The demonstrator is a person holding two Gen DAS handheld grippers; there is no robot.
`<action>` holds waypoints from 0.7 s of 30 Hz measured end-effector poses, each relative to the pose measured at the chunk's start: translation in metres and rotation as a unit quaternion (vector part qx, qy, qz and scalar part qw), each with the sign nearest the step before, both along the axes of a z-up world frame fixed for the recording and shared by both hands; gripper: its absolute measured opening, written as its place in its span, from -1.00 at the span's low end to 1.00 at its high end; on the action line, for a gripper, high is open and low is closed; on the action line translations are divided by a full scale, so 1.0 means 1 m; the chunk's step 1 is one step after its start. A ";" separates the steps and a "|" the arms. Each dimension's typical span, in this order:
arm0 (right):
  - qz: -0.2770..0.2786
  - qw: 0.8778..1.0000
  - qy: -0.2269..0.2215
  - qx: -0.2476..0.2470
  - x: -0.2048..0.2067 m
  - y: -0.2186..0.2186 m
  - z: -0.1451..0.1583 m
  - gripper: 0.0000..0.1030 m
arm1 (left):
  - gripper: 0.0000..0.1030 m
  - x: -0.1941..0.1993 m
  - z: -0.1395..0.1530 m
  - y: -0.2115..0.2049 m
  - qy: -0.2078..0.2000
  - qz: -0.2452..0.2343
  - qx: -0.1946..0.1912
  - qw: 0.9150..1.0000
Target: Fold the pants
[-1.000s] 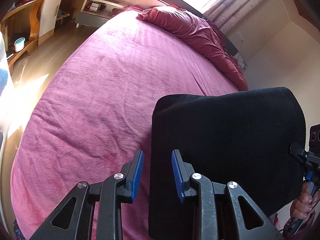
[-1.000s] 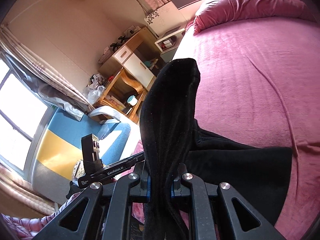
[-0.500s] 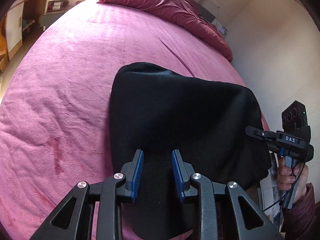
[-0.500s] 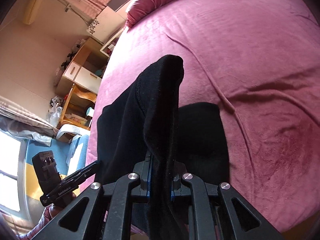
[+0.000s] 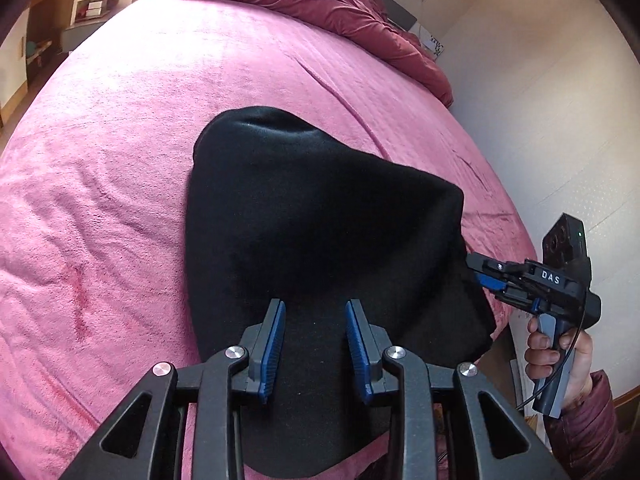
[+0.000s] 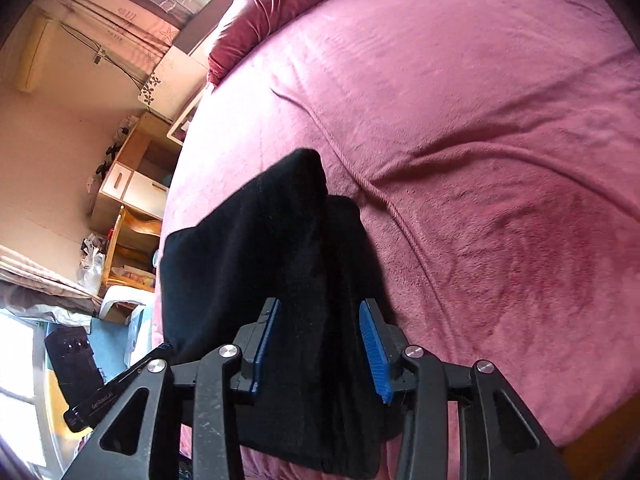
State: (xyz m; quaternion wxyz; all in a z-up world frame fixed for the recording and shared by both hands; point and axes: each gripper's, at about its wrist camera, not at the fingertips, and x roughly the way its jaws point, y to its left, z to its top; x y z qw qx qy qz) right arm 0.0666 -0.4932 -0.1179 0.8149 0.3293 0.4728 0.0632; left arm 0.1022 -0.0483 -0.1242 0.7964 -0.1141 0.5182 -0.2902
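Observation:
The black pants [image 5: 320, 200] lie folded on the pink bed near its front edge. My left gripper [image 5: 314, 308] hovers over their near part with its blue pads apart and opening a little; cloth lies beneath them, not pinched. My right gripper [image 6: 320, 308] has its jaws opening, and a raised ridge of the pants [image 6: 240, 260] stands loosely between the pads. In the left wrist view the right gripper [image 5: 476, 272] is at the pants' right edge, held by a hand [image 5: 560, 360]. The left gripper's finger [image 6: 120, 384] shows low left in the right wrist view.
The pink bedspread [image 5: 120, 160] stretches wide beyond the pants, with long creases [image 6: 400, 208]. A dark red duvet [image 5: 340, 4] is bunched at the head. A white wall [image 5: 540, 100] runs close along the right. A wooden desk [image 6: 132, 184] stands off the bed's left side.
The pants, hanging from my shut right gripper before, have come down onto the bed, and the right jaws have parted. The left gripper has moved over the pants.

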 end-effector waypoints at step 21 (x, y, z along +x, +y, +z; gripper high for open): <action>-0.060 0.995 0.037 0.076 -0.048 0.032 -0.030 -0.81 | -0.39 -0.025 0.023 0.048 -0.049 0.019 -0.027 0.998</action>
